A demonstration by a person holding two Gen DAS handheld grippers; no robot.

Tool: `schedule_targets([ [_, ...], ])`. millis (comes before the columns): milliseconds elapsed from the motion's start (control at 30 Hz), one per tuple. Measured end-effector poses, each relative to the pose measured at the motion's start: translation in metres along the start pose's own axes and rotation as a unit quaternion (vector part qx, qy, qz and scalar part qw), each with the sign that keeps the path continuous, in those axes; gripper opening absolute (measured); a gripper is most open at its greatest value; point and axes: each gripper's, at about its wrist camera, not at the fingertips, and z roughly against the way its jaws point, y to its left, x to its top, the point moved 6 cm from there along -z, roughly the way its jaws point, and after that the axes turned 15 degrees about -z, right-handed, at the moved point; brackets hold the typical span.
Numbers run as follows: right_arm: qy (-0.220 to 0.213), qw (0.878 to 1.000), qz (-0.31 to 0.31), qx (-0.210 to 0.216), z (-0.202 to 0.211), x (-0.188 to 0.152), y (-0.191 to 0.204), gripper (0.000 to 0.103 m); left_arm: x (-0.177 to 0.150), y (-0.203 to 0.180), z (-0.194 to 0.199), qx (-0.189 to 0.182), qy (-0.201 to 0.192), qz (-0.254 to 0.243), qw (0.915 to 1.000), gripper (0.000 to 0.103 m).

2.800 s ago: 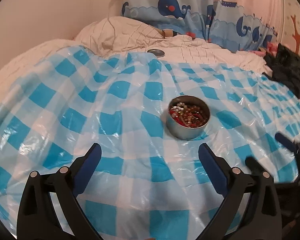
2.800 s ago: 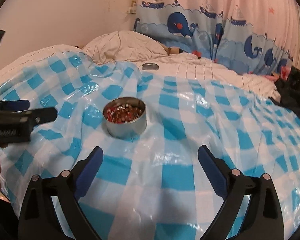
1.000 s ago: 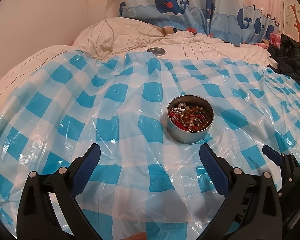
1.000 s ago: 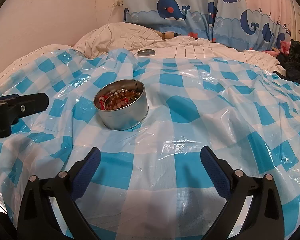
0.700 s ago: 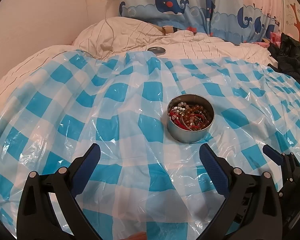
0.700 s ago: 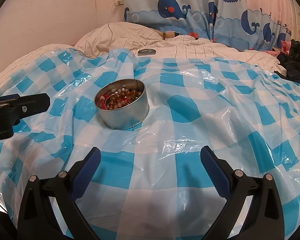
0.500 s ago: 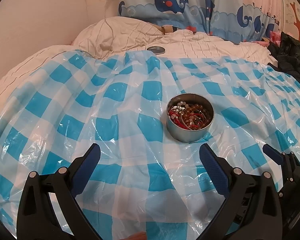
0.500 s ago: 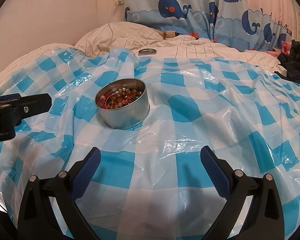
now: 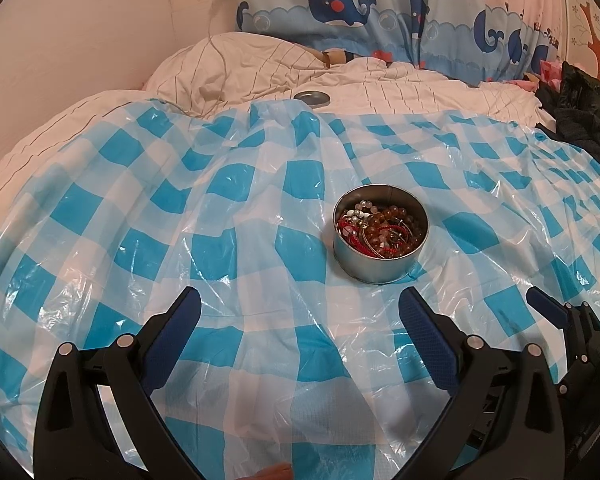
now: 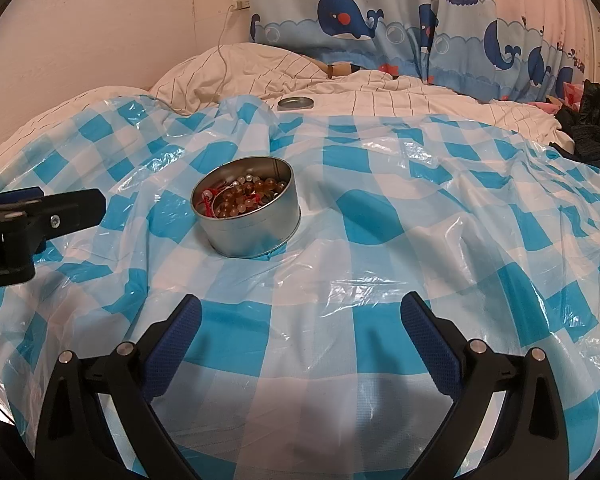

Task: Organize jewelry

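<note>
A round metal tin (image 9: 380,256) stood upright on a blue-and-white checked plastic sheet (image 9: 220,216) spread over a bed (image 9: 420,84). The tin had no cover on it and held a tangle of jewelry (image 9: 380,228): amber-brown bead strings, a few pale pearl-like beads and some red cord (the single pieces could not be told apart).

The left gripper (image 9: 300,322) hovered over the sheet near the tin, its blue-padded fingers (image 9: 172,336) spread wide with nothing between them. In its own view the tin sat just beyond the right-hand finger, apart from it.

The right gripper (image 10: 300,326) was likewise spread wide and empty above the sheet. From its camera the tin lay ahead and to the left, well clear of both fingers, with the beads heaped against the tin's far inner wall. The other gripper's black finger showed at the left edge of this view, near the tin but not touching it.

Farther back, a flat round metal lid (image 9: 312,98) lay on the striped white bedding just past the far edge of the sheet, well apart from the tin. A rumpled pillow (image 10: 236,68) sat behind it, below a curtain printed with whales (image 10: 344,12) and boats. Dark clothing (image 9: 580,112) was piled at the right side of the bed. A white cable (image 10: 222,60) ran down from a wall socket onto the pillow.
</note>
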Motion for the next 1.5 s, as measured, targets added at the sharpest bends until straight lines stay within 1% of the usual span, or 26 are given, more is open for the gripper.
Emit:
schedule_targets([
  [1300,0.003,1.0,0.002,0.001,-0.0012,-0.0027,0.0034,0.096,0.0023,-0.0016,0.0006,0.002,0.002,-0.002,1.0,0.095],
  [1500,0.002,1.0,0.003,0.001,-0.0006,-0.003,0.0042,0.096,-0.0043,0.0002,-0.0018,0.008,0.004,-0.002,1.0,0.095],
])
